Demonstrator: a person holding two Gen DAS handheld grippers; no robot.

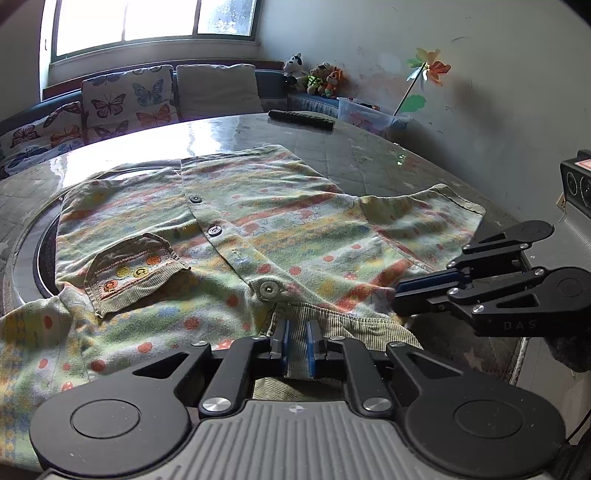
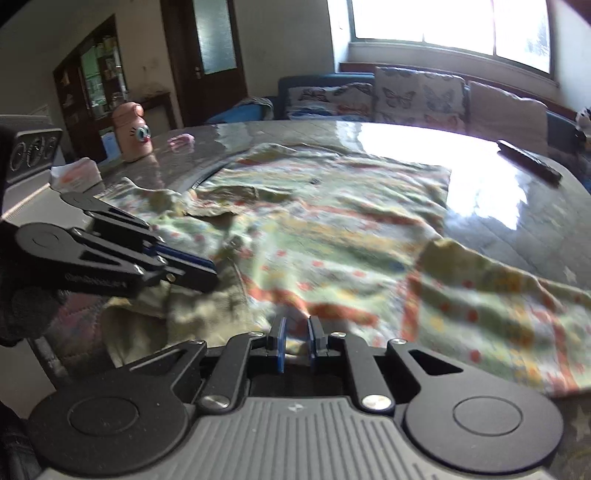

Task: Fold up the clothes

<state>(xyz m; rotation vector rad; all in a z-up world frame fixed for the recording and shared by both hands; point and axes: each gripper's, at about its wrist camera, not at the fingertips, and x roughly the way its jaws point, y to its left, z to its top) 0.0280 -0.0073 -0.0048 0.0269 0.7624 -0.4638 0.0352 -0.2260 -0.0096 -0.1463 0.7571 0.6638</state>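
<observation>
Left wrist: glossy table [image 1: 369,155], patterned shirt [image 1: 258,229], window [image 1: 155,22] behind.

daylight from window [image 1: 155,22], glare on table [image 2: 424,147]; right view motion-blurred, fisheye bend + dark corners.

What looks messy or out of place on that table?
The patterned shirt is not lying flat: its corduroy pocket is skewed and its near collar is bunched up. A dark remote lies at the far edge of the table. Nothing looks spilled or torn.
</observation>
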